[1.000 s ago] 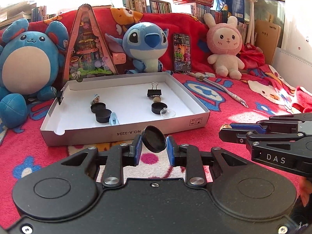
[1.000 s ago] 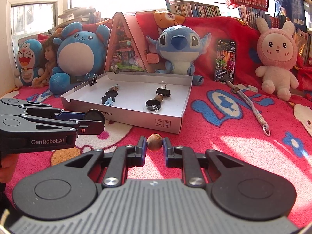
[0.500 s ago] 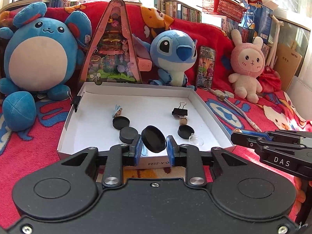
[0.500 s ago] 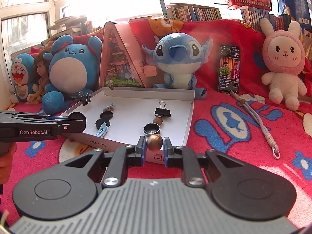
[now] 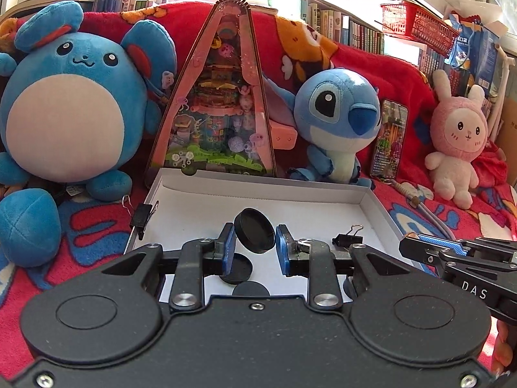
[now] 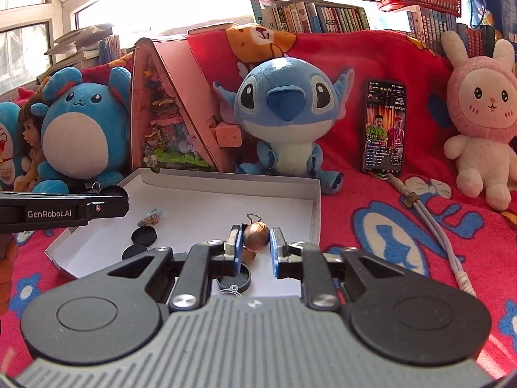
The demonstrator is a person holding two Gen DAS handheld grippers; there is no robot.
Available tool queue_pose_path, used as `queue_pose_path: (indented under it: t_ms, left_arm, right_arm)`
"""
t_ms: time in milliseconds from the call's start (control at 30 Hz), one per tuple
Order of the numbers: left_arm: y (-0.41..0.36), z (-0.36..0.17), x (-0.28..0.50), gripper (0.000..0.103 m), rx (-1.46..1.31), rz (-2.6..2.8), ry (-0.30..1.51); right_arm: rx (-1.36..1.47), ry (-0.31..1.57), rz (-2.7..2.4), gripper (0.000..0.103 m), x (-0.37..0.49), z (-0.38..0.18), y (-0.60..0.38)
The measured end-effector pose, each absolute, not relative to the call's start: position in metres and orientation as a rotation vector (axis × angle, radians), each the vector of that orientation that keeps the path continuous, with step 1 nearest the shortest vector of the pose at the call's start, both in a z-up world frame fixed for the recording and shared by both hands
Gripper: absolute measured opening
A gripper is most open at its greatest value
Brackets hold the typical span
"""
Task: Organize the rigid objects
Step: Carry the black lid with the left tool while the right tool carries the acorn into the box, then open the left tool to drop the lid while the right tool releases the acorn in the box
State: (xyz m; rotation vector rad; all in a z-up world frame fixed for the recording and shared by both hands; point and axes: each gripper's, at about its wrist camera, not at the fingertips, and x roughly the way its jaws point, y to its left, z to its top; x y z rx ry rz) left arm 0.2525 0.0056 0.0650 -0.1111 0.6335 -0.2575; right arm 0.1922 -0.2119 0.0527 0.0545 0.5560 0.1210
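Over the white box (image 5: 371, 199) both my grippers hang loaded. Left gripper (image 5: 254, 248) pinches a black cap (image 5: 254, 230) on edge between its blue pads, above two more black caps (image 5: 236, 270) lying on the box floor. Right gripper (image 6: 255, 248) is clamped on a brown nut (image 6: 256, 236), above the box's right side, with a binder clip (image 5: 347, 237) just beyond.

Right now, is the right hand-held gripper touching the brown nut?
Touching. The right wrist view shows the right hand-held gripper clamping the brown nut between both blue pads.
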Motion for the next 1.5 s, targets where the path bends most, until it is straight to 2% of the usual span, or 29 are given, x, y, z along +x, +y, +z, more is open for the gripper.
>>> queue_pose_path:
  t_ms: [300, 833, 1500]
  left_arm:
    - [0.010, 0.051, 0.276, 0.025, -0.120, -0.207, 0.669]
    - [0.000, 0.043, 0.334, 0.026, -0.192, -0.176, 0.751]
    - [-0.008, 0.020, 0.341, 0.026, -0.157, -0.166, 0.807]
  right_arm:
    - [0.062, 0.592, 0.101, 0.022, 0.218, 0.043, -0.205]
    - [0.247, 0.724, 0.041, 0.022, 0.299, 0.041, -0.223]
    - [0.282, 0.805, 0.045, 0.022, 0.315, 0.018, -0.223]
